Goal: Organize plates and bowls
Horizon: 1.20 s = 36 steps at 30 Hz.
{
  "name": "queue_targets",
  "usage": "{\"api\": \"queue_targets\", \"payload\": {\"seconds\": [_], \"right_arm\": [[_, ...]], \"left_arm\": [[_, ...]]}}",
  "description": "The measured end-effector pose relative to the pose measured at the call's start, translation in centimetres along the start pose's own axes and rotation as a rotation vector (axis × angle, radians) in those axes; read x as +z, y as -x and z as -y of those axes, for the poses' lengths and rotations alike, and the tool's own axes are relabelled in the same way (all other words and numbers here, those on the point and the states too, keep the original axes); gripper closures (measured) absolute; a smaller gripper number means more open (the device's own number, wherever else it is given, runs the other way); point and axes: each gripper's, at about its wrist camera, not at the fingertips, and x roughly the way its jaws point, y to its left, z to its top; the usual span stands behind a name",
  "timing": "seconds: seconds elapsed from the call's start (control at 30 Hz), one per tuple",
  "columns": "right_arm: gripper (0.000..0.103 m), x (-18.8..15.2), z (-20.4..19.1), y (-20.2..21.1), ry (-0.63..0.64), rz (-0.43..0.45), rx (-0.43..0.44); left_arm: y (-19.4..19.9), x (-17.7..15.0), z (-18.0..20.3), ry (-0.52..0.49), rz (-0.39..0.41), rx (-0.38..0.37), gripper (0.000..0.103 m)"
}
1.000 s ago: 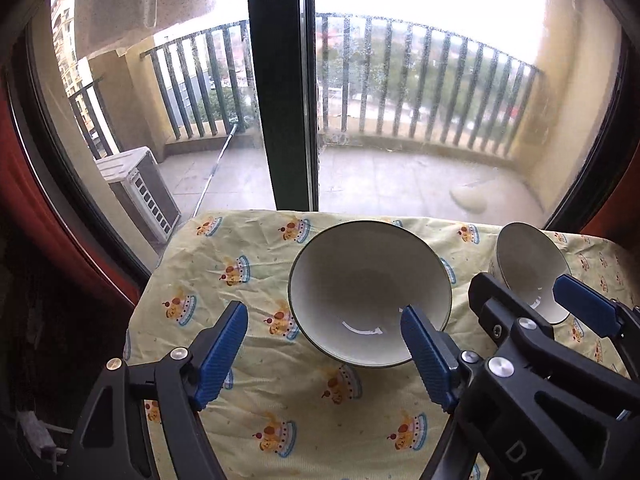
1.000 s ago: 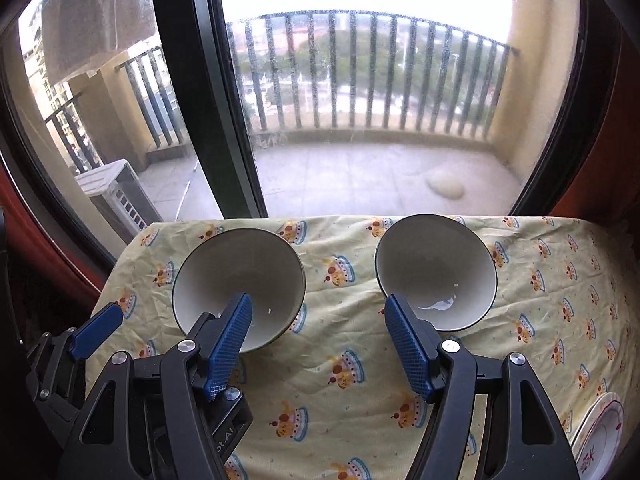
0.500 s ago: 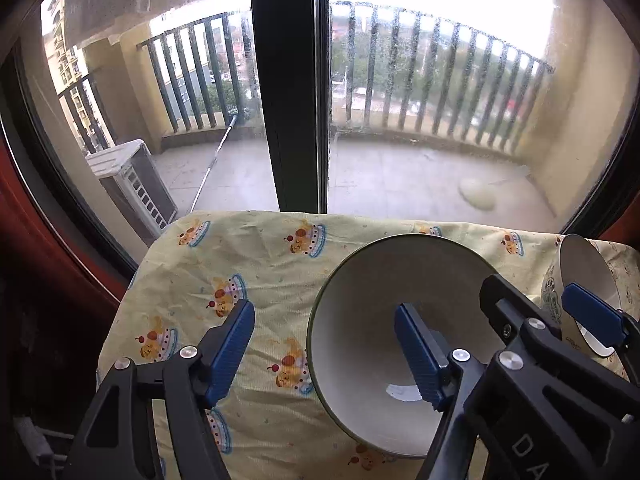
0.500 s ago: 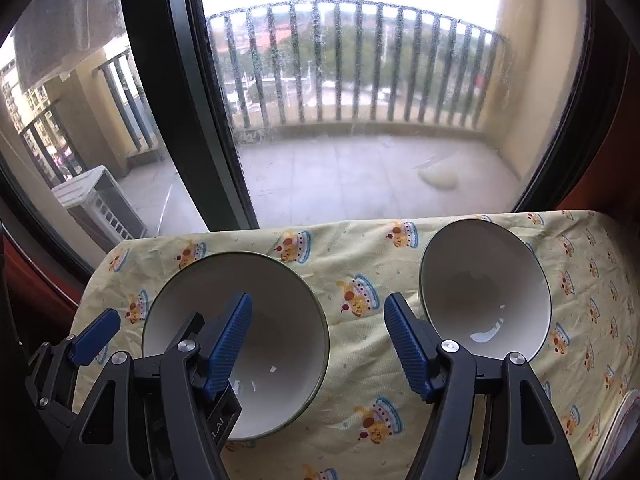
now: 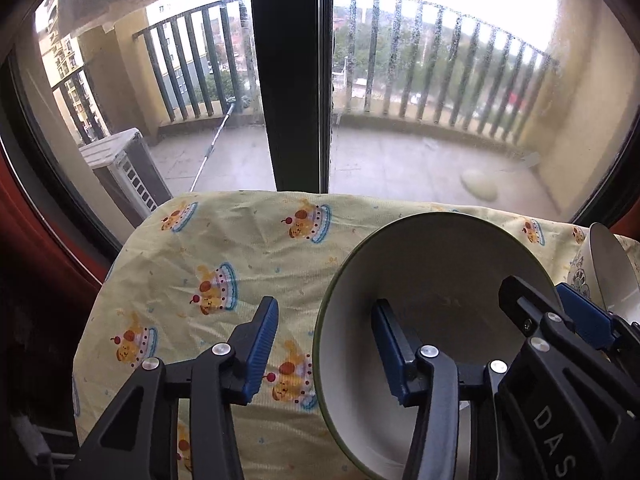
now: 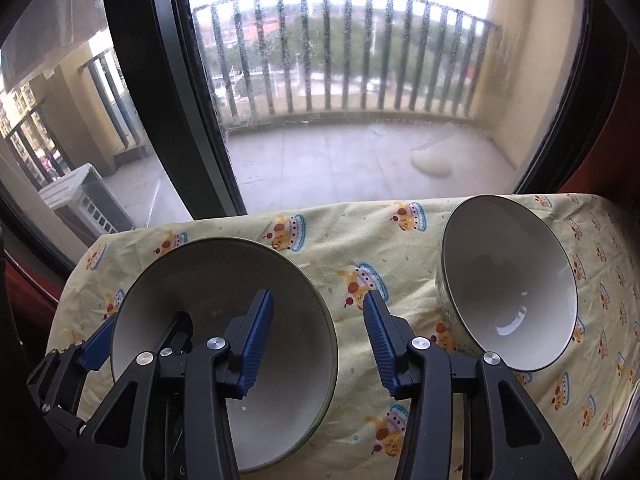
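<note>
Yellow cartoon-print tablecloth (image 5: 224,240) fronts a balcony window. Your left gripper (image 5: 324,346) is spread wide, straddling the near rim of the green-rimmed bowl (image 5: 436,280), one finger outside, one inside; the bowl sits upright, mouth up. Your right gripper (image 6: 318,336) hangs released over bare cloth between that bowl and the white bowl (image 6: 508,276), also upright.

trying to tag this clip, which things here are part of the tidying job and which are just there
Part of the job:
- left bowl, green-rimmed
- right bowl
- left gripper, open, astride the left bowl's rim
- right gripper, open, between the bowls

Just there:
- tablecloth
- window frame
- balcony railing
- air-conditioner unit
</note>
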Motion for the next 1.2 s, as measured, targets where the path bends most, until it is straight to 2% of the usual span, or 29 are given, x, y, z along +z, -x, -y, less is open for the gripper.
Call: {"api": "queue_targets", "payload": {"seconds": [0.03, 0.1, 0.13, 0.2, 0.7, 1.2], "right_arm": [[0.063, 0.0, 0.0, -0.2, -0.003, -0.005, 0.008], [0.077, 0.0, 0.1, -0.3, -0.012, -0.008, 0.022], [0.078, 0.0, 0.2, -0.2, -0.013, -0.005, 0.027], [0.079, 0.1, 0.3, 0.0, -0.012, -0.003, 0.034], [0.081, -1.0, 1.1, 1.5, -0.008, -0.028, 0.044], [0.081, -4.0, 4.8, 5.4, -0.027, -0.048, 0.048]], "left_arm": [[0.0, 0.0, 0.0, 0.001, -0.003, -0.014, 0.059], [0.2, 0.0, 0.0, 0.001, -0.002, -0.033, 0.069], [0.3, 0.0, 0.1, -0.001, -0.002, -0.039, 0.071], [0.4, 0.0, 0.1, -0.005, -0.003, -0.057, 0.081], [2.1, -1.4, 1.1, -0.015, -0.008, -0.038, 0.082], [5.8, -4.5, 3.6, 0.002, -0.021, -0.041, 0.082]]}}
